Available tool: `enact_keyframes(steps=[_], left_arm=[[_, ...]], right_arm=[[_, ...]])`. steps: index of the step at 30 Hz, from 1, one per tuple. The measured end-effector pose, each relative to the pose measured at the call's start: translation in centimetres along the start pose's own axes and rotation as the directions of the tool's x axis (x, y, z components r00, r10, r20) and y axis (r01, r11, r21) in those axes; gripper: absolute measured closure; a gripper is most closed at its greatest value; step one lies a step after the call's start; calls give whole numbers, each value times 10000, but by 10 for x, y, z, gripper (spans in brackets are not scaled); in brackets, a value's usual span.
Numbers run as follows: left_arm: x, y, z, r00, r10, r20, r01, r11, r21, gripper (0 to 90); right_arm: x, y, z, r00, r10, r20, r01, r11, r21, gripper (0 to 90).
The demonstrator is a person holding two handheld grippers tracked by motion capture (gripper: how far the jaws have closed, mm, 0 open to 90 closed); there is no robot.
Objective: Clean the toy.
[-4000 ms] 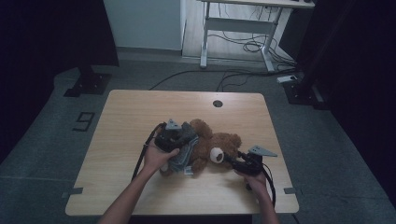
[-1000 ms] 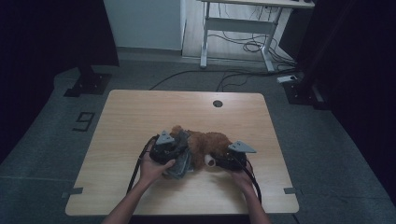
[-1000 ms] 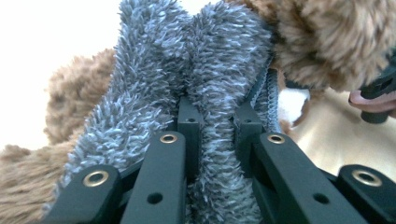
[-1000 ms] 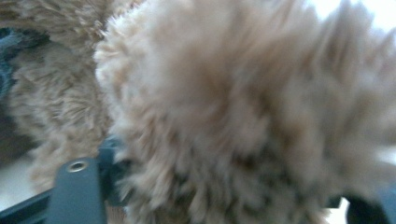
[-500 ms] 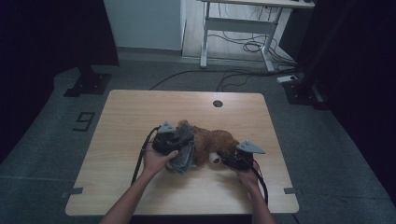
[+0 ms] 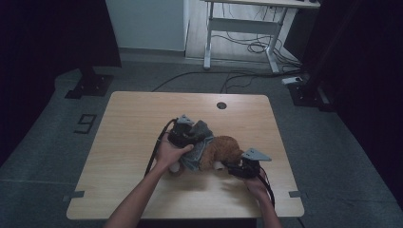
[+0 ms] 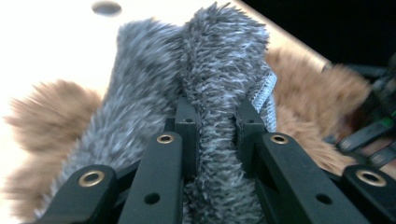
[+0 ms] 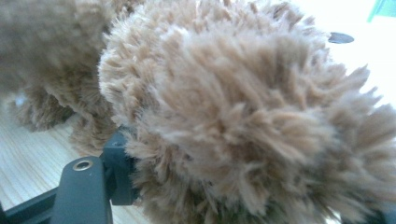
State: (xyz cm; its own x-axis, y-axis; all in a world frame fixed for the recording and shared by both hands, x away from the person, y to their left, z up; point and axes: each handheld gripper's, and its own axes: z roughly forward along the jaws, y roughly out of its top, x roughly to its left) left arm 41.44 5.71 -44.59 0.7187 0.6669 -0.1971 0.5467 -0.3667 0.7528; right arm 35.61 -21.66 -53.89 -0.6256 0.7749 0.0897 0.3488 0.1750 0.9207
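Forearms come in from the near edge of the wooden surface (image 6: 133, 114). The right hand-held gripper (image 6: 237, 169) is clamped on a tuft of the brown plush toy (image 6: 223, 149), its jaws having just opened a little with the fur between them. Just left, the left hand-held gripper (image 6: 183, 135) is closed tight on a fold of the toy's grey fleece garment (image 7: 219, 60). The toy lies on the surface's near half, between both hands. Farther off, a round hole (image 6: 221, 105) sits near the far edge.
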Motion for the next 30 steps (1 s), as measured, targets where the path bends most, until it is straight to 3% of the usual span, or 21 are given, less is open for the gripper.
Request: enact_keyframes(steps=[3,5,12,17,20,25,26,30], left_arm=[[1,-6,0,9999,-89,-140,87,9998,-185,764],[1,-10,-4,9995,62,-297,-68,9998,-202,768],[11,-27,-27,9957,87,-922,-114,9995,-288,769],[30,-46,-46,9918,-378,-1225,325,9984,-453,768],[35,-50,-53,9939,-650,-896,593,9961,-652,769],[8,-24,-59,9977,48,-677,-116,9948,-1012,770],[-1,-15,-58,9979,296,-577,-357,9935,-1077,770],[-27,13,-43,9979,653,43,-644,9912,-1157,768]], right_arm=[[-2,-1,0,9997,194,-134,-195,9998,-41,293],[-3,-1,1,9995,279,-172,-280,9996,-41,294],[-3,-1,0,9988,460,-151,-460,9989,24,294],[-3,-1,0,9985,525,-185,-524,9986,17,294],[-3,-1,0,9983,547,-208,-547,9985,2,294],[-3,-1,0,9977,654,-180,-655,9979,-15,295],[-3,-1,0,9977,654,-176,-654,9979,-16,294],[-2,-1,0,9979,631,-169,-631,9980,-4,294]])
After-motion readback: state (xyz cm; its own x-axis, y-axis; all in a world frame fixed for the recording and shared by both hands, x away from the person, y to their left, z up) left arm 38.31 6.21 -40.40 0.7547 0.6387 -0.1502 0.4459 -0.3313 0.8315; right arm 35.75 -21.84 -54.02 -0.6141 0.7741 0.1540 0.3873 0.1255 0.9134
